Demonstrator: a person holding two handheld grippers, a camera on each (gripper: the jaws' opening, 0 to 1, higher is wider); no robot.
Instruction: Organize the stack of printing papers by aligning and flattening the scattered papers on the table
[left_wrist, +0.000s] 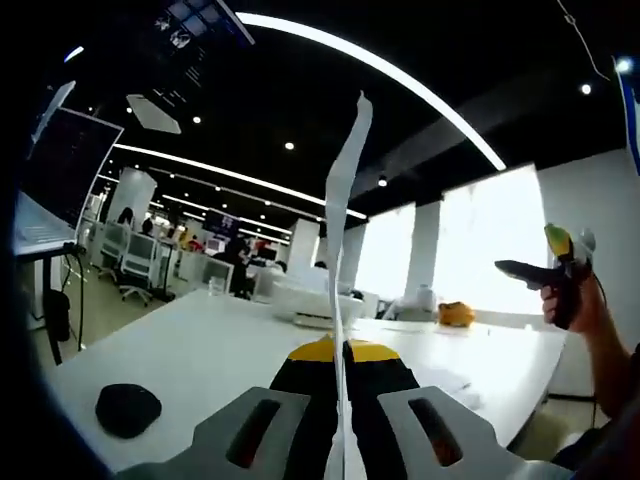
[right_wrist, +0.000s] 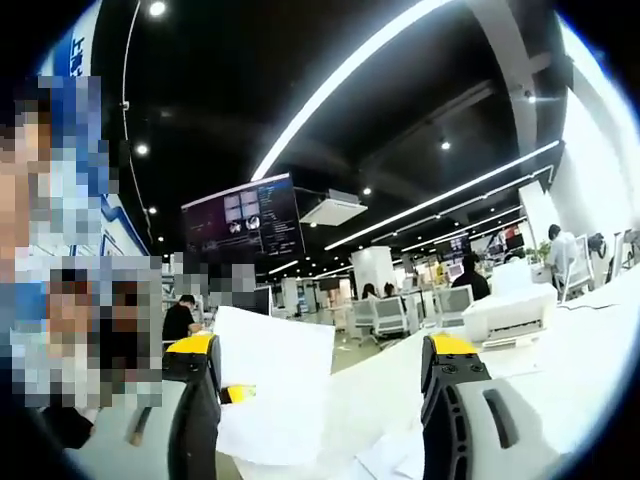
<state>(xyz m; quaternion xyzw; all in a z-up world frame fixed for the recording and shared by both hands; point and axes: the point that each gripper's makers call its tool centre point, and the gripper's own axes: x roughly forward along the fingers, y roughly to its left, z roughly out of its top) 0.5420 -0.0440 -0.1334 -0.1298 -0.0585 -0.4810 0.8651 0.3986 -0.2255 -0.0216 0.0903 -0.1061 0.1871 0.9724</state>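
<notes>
the left tool (left_wrist: 340, 375) is closed on a sheet of paper (left_wrist: 345, 200), which stands up edge-on between its jaws and rises well above the desk (left_wrist: 200, 345). the right tool (right_wrist: 320, 380) has its jaws wide apart and grips nothing; in the left gripper view it hangs in the air past the desk's far right corner, held in a person's hand (left_wrist: 570, 295). more loose papers (right_wrist: 390, 455) lie on the desk low in the right gripper view, and a printer (left_wrist: 305, 305) sits toward the far edge.

to do this step well, the lifted sheet probably wants lowering flat onto the loose papers with its edges matched, released only once it rests there. the free right tool could then press and nudge the edges square; pinching too hard may crease the sheet.

a dark round object (left_wrist: 128, 408) sits near the desk's near left corner. a hanging screen (right_wrist: 243, 220) shows panels, but its writing is too small to read; no brand or label is legible.
</notes>
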